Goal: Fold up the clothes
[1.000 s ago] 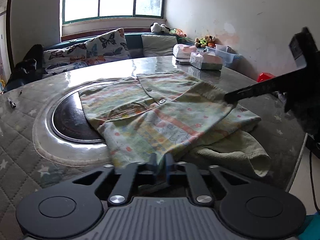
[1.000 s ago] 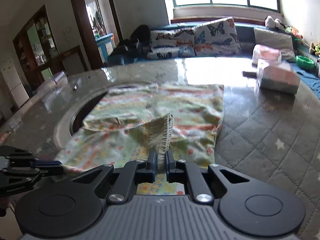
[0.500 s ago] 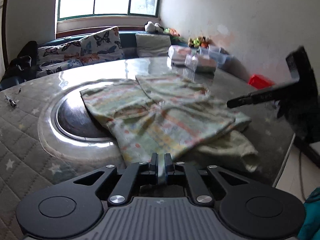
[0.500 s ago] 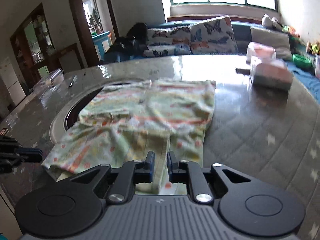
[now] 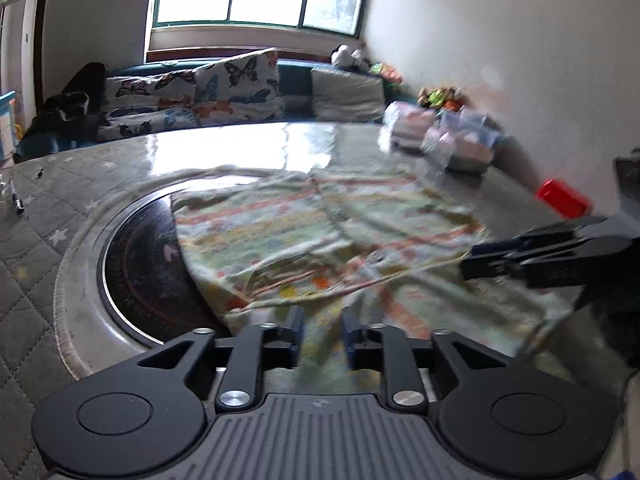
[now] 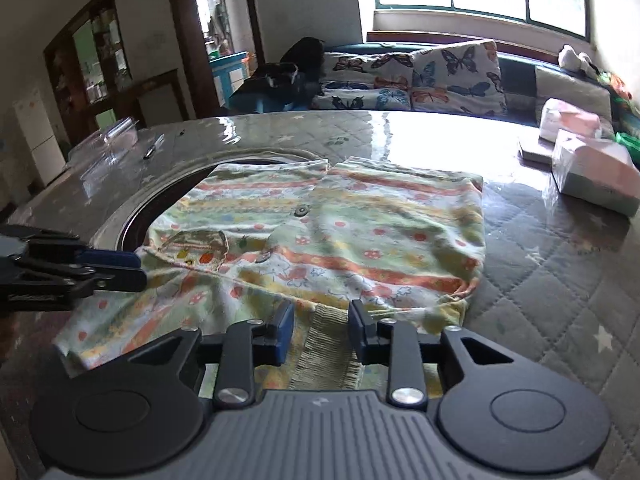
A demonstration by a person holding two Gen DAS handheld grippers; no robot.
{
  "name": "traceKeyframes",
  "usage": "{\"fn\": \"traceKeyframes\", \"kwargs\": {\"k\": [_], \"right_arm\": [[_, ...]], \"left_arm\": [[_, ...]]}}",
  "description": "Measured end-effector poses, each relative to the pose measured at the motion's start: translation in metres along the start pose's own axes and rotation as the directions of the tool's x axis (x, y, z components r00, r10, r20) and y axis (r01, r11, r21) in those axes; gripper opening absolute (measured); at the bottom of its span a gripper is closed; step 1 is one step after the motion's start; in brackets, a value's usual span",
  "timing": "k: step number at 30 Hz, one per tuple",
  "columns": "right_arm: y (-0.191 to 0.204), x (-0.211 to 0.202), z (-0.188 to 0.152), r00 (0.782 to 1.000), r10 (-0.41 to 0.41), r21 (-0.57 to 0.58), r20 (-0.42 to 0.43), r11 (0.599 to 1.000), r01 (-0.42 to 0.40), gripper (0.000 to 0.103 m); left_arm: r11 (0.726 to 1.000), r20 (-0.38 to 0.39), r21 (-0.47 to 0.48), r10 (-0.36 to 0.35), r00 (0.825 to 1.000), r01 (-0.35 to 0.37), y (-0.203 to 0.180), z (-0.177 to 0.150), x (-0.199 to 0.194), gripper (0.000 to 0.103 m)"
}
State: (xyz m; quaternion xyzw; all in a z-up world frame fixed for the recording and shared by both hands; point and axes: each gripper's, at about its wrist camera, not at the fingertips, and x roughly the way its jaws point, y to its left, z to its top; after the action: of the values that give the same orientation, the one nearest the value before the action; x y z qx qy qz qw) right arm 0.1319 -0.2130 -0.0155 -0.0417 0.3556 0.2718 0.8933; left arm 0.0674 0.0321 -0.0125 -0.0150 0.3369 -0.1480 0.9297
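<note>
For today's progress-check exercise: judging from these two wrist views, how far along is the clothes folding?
Done: the patterned shirt lies on the table, its lower part doubled up. In hand: nothing; left gripper and right gripper are open over the near hem. Left: further folds to make it compact.

Floral striped shirt (image 6: 340, 236) (buttoned) lies folded flat.

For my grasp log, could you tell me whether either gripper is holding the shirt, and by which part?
Nothing is held: the left gripper and right gripper are both open over the shirt's near hem.
</note>
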Motion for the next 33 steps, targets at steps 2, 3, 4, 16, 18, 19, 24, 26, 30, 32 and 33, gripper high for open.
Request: {"fn": "traceKeyframes", "kwargs": {"k": [2,3,4,16,18,19,24,26,30,32,33], "right_arm": [[0.002,-0.004,-0.002,1.000,-0.002,-0.014,-0.004,1.000,0.002,0.030],[0.004,-0.007,-0.003,1.000,0.003,-0.023,-0.006,1.000,-0.003,0.030],[0.005,-0.011,-0.005,1.000,0.008,-0.033,-0.009,0.999,-0.008,0.030],[0.028,-0.044,-0.038,0.998,0.024,-0.166,-0.060,0.985,-0.034,0.033],[0.028,-0.051,-0.040,0.998,0.028,-0.168,-0.062,0.985,-0.038,0.034],[0.027,-0.055,-0.041,0.998,0.030,-0.164,-0.061,0.986,-0.039,0.035],[0.025,-0.070,-0.044,0.999,0.015,-0.162,-0.043,0.987,-0.022,0.043],[0.023,-0.075,-0.046,0.999,0.005,-0.163,-0.040,0.987,-0.011,0.045],[0.019,-0.085,-0.050,0.999,-0.010,-0.165,-0.030,0.986,0.005,0.051],[0.018,-0.089,-0.052,0.999,-0.015,-0.167,-0.030,0.986,0.010,0.052],[0.018,-0.091,-0.054,0.999,-0.018,-0.168,-0.030,0.986,0.013,0.052]], "left_arm": [[1.000,-0.007,0.004,0.008,1.000,-0.008,0.003,-0.008,0.001,0.030],[1.000,-0.006,0.008,0.007,1.000,-0.007,0.004,-0.009,0.001,0.031],[1.000,-0.004,0.012,0.006,1.000,-0.006,0.004,-0.011,0.001,0.031],[0.979,0.020,0.203,-0.008,1.000,0.003,-0.035,-0.036,-0.047,0.059],[0.963,0.024,0.270,-0.010,1.000,0.003,-0.047,-0.046,-0.058,0.065],[0.954,0.027,0.301,-0.010,1.000,0.001,-0.052,-0.051,-0.063,0.069],[0.904,0.024,0.427,-0.034,0.999,0.020,-0.079,-0.070,-0.070,0.073],[0.884,0.025,0.467,-0.048,0.999,0.031,-0.090,-0.074,-0.069,0.074],[0.852,0.038,0.522,-0.085,0.996,0.052,-0.107,-0.078,-0.063,0.074],[0.838,0.045,0.541,-0.105,0.993,0.064,-0.113,-0.079,-0.060,0.074],[0.832,0.047,0.550,-0.109,0.993,0.065,-0.116,-0.079,-0.058,0.074]]}}
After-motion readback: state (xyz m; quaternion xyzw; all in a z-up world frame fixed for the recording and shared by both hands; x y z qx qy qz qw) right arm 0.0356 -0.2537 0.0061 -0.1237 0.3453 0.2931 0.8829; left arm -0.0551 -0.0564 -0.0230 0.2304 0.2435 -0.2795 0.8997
